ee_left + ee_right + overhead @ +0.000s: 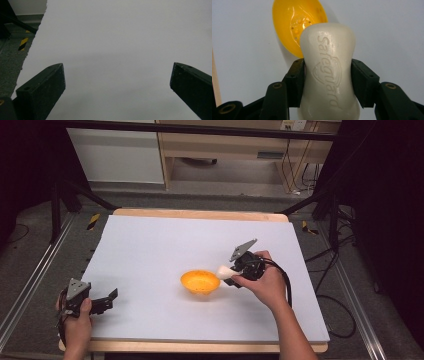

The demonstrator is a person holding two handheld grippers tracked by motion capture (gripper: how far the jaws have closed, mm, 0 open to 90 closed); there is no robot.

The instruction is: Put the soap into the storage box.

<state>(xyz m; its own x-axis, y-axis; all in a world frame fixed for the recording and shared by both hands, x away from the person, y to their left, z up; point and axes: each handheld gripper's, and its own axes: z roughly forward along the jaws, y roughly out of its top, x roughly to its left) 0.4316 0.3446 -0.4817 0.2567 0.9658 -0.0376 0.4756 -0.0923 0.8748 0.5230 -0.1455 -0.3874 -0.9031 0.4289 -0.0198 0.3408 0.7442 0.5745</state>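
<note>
A white bar of soap with raised lettering is clamped at its waist between the black jaws of my right gripper. In the high view the soap pokes out to the left of the right gripper, just beside the rim of an orange soap dish with drain holes. The dish lies on the white sheet beyond the soap's tip. My left gripper rests at the sheet's front left, jaws wide apart over bare white surface, holding nothing.
A white sheet covers the wooden table. Dark floor and metal rails run along both sides, with black frame legs and cables at the right. Wooden furniture stands at the back.
</note>
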